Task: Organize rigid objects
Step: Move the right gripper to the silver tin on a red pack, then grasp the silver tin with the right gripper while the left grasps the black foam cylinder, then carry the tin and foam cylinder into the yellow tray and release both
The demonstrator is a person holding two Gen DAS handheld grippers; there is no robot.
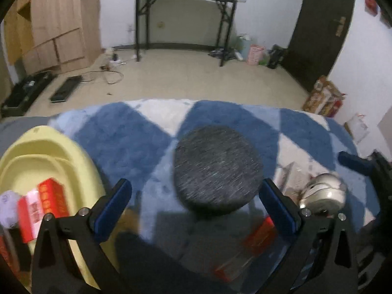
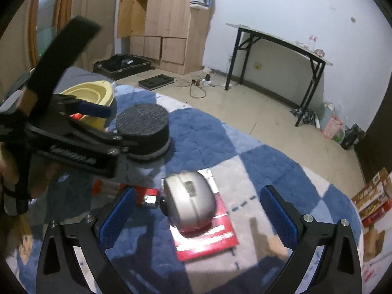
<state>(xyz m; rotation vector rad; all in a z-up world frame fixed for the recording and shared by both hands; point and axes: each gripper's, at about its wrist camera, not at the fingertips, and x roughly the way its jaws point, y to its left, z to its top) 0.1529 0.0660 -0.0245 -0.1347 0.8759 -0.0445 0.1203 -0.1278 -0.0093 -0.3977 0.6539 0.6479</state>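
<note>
Left wrist view: the left gripper [image 1: 196, 203] stands spread wide, its blue pads flanking a dark round puck [image 1: 216, 169] on the blue-and-white rug [image 1: 117, 134] without touching it. A yellow basin [image 1: 49, 152] holding red boxes [image 1: 41, 208] sits at the rug's left edge; a silver mouse [image 1: 323, 193] lies right.

Right wrist view: the right gripper [image 2: 197, 213] is released, fingers either side of the silver mouse [image 2: 189, 201], which rests on a red booklet [image 2: 208, 240]. The left gripper [image 2: 117, 125] brackets the puck [image 2: 143, 125] beside the basin [image 2: 90, 93].

One dark round disc [image 1: 218, 169] at twelve o'clock, one silver mouse [image 2: 189, 202] on one red booklet [image 2: 208, 241], one yellow basin [image 1: 46, 161] at nine holding perhaps two red boxes [image 1: 52, 199], and one blurred purple thing [image 1: 8, 207].
</note>
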